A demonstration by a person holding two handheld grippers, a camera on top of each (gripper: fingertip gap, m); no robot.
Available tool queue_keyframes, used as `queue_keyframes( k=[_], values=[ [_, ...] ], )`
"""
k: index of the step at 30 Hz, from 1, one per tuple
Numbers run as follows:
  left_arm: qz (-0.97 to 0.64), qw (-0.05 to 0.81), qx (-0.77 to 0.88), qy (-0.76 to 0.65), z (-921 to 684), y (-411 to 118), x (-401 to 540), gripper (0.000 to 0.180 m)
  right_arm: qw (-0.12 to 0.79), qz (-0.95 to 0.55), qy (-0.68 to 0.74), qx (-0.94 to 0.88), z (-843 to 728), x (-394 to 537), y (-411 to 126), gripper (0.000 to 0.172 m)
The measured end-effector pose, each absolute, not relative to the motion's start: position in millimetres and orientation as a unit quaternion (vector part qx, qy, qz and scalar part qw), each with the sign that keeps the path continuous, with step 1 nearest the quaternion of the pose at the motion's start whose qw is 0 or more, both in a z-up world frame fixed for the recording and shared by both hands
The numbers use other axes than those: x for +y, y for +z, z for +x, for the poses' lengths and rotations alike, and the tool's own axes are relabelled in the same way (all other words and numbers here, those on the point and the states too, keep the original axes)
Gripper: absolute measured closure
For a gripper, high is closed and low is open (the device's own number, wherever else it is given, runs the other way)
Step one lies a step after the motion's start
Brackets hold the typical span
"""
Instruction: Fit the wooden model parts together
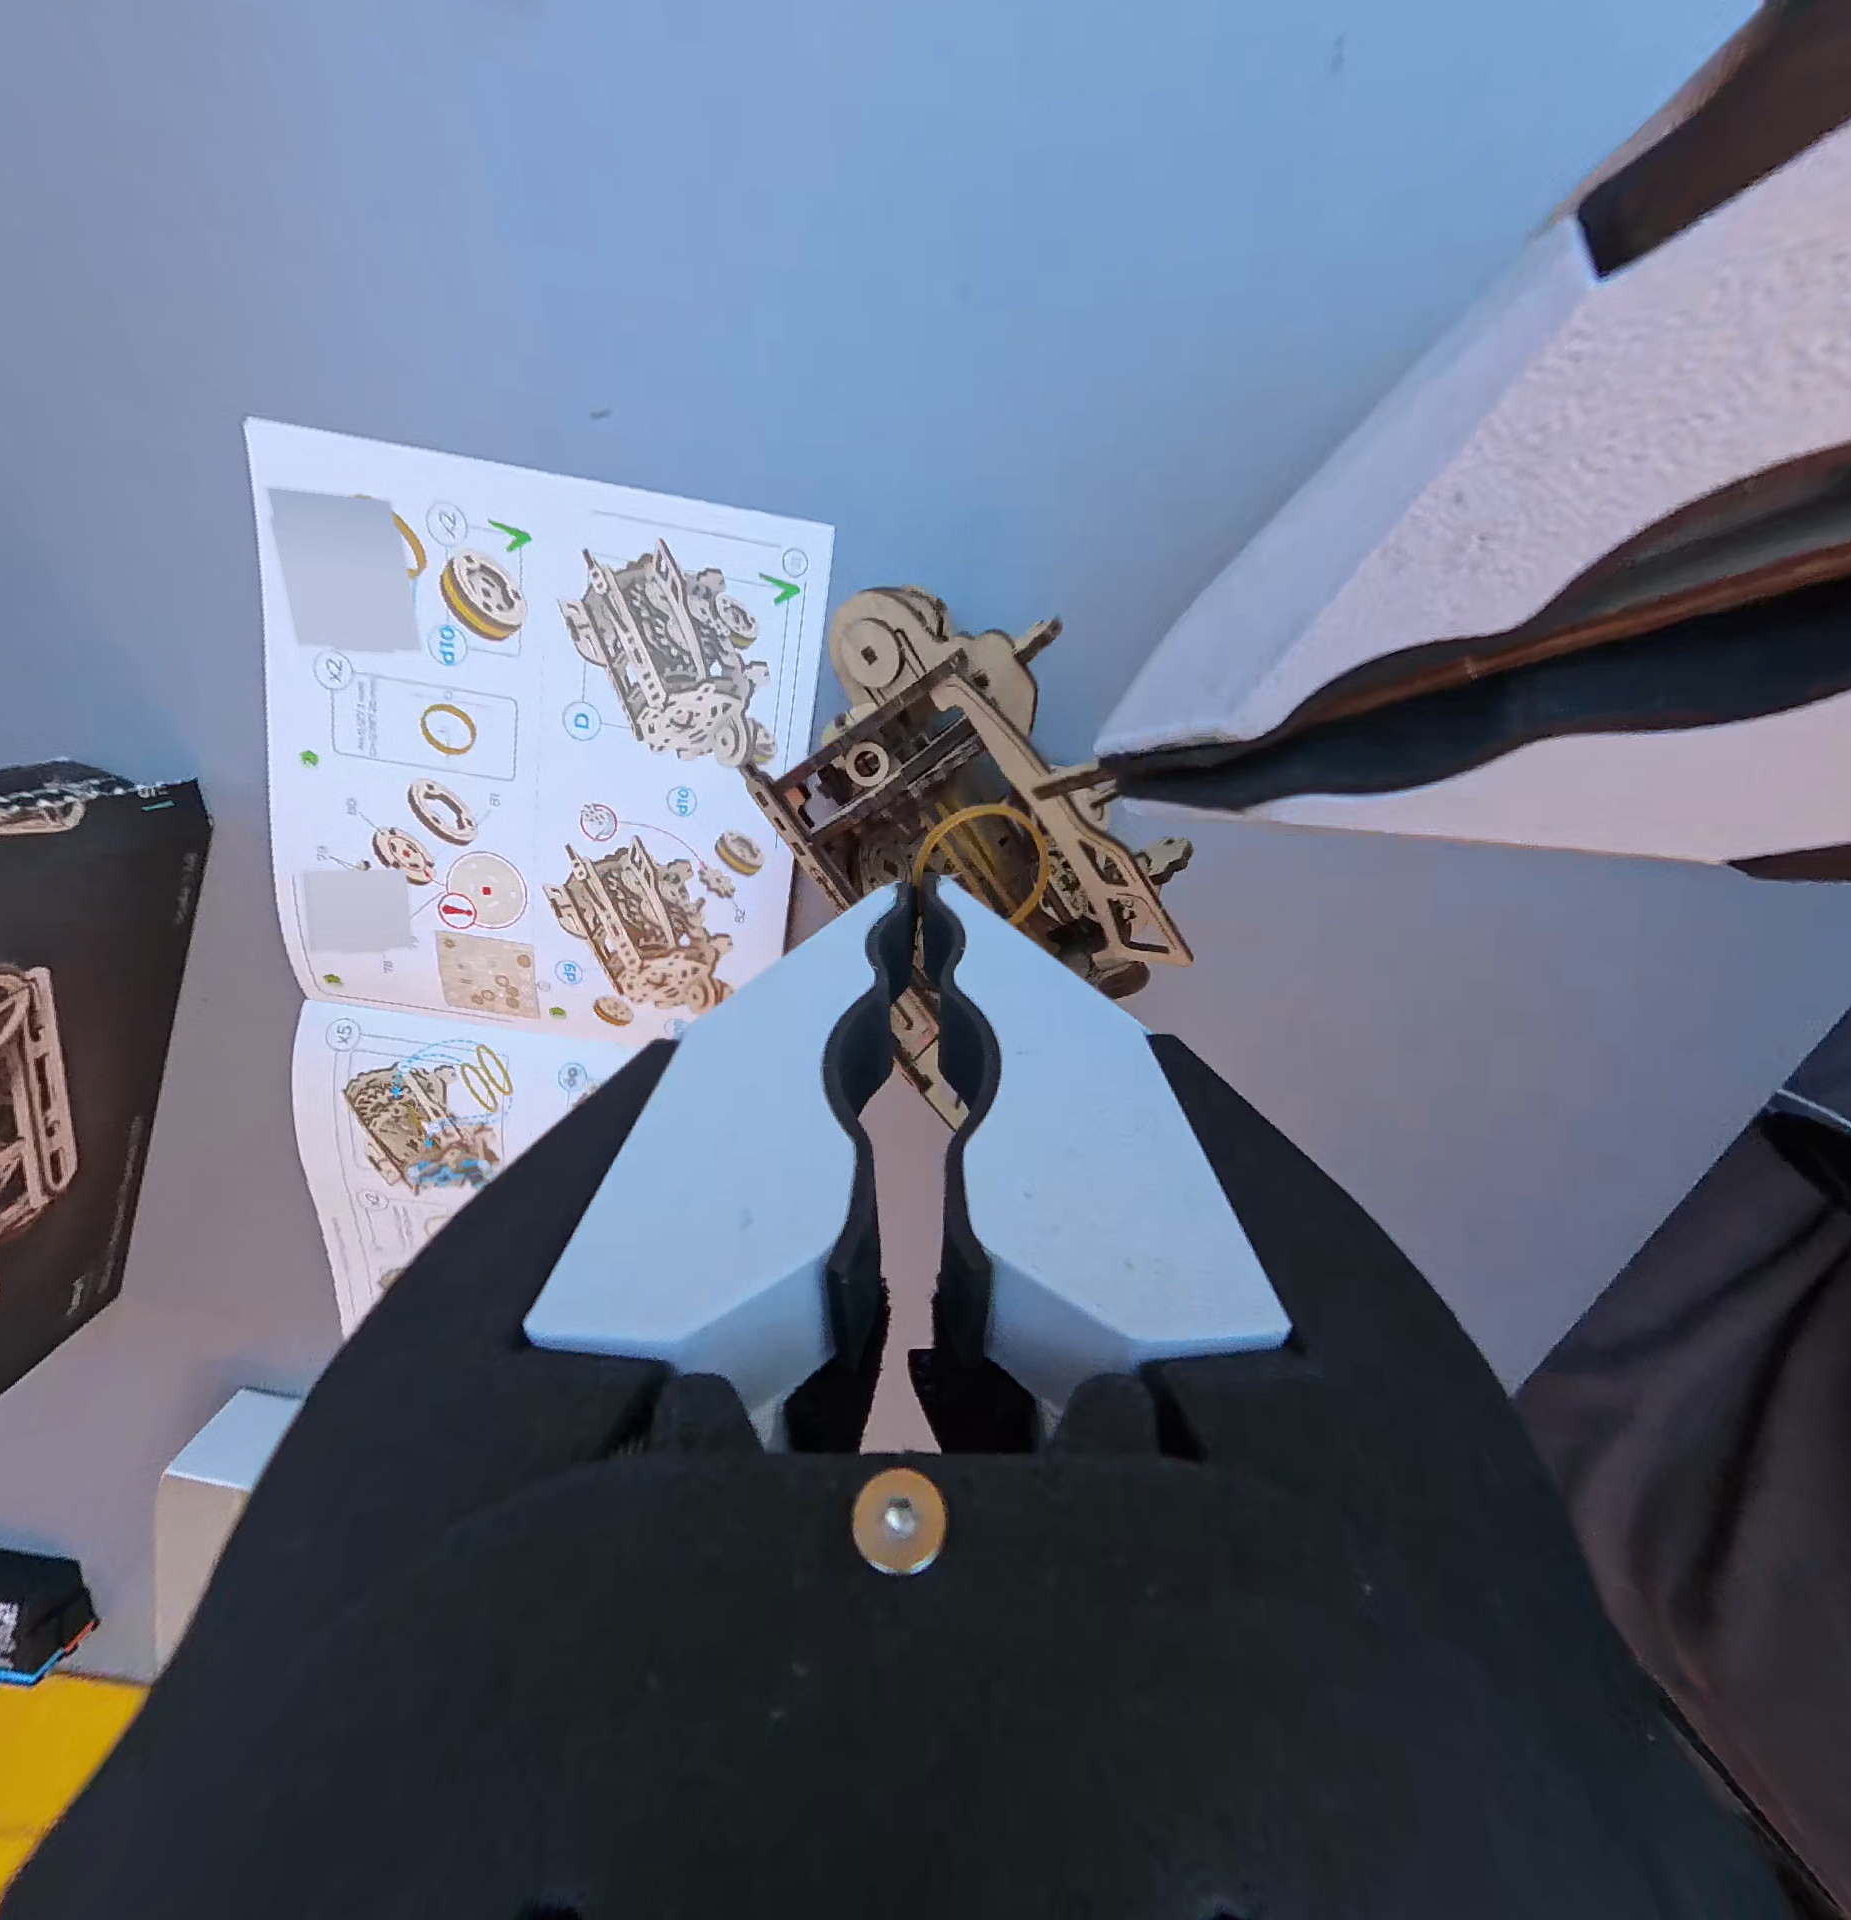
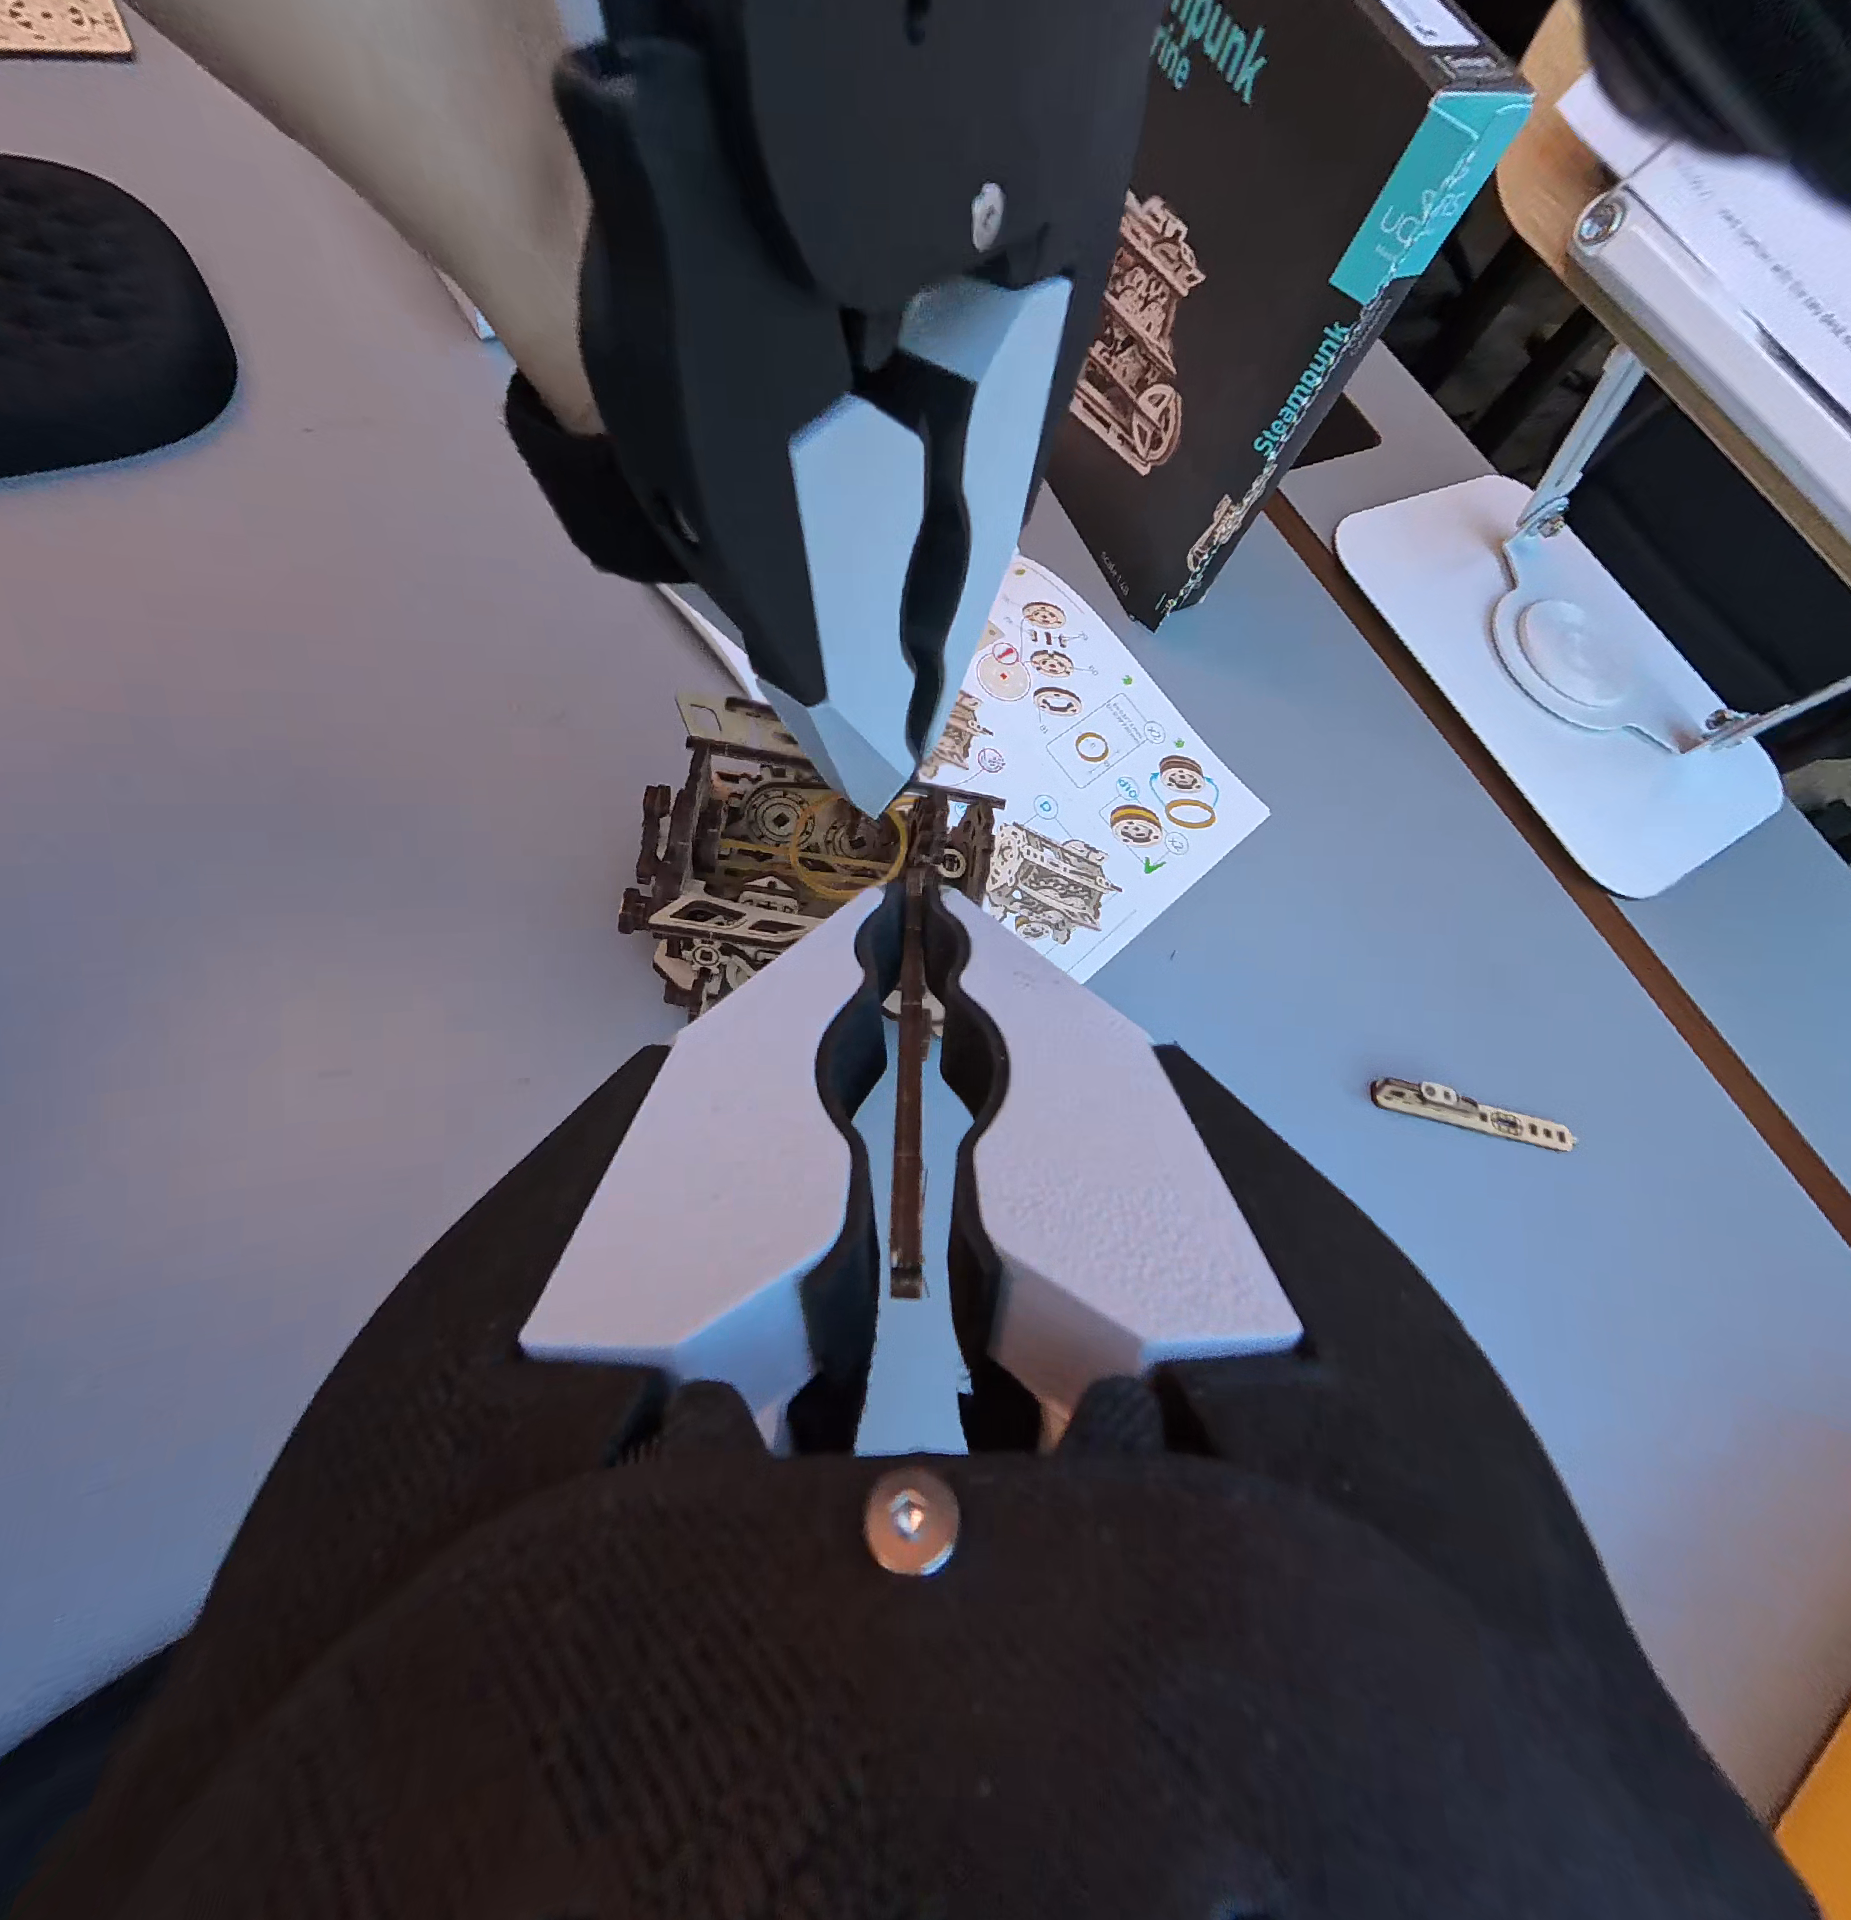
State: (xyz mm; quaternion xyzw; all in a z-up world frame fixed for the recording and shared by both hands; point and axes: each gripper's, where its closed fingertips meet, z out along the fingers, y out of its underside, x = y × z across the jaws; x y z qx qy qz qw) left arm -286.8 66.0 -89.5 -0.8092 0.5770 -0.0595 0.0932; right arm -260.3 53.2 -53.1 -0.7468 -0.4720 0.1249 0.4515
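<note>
A: pale grey counter [image 2: 277, 1039], instruction sheet [image 1: 505, 748] spread out, dark kit box [image 2: 1243, 312] standing behind it. the wooden model [image 2: 755, 862] sits on the counter right at the sheet's edge

B: and the jaws?

A: left gripper [image 1: 919, 888] pinched closed on a yellow rubber band [image 1: 988, 831] over the model. right gripper [image 2: 913, 894] clamped on a thin wooden strip [image 2: 906, 1122], edge-on, tip touching the model. one loose wooden piece [image 2: 1472, 1114] lies well off to the right
</note>
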Motion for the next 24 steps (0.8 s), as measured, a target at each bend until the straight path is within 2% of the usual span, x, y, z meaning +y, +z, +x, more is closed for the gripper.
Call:
queue_keyframes(
  k=[24],
  values=[
    [-0.798,0.012,0.602,0.018,-283,-98,65,0.18,0.478,-0.722,0.173,-0.47,-267,57,-70,0.171]
  ],
)
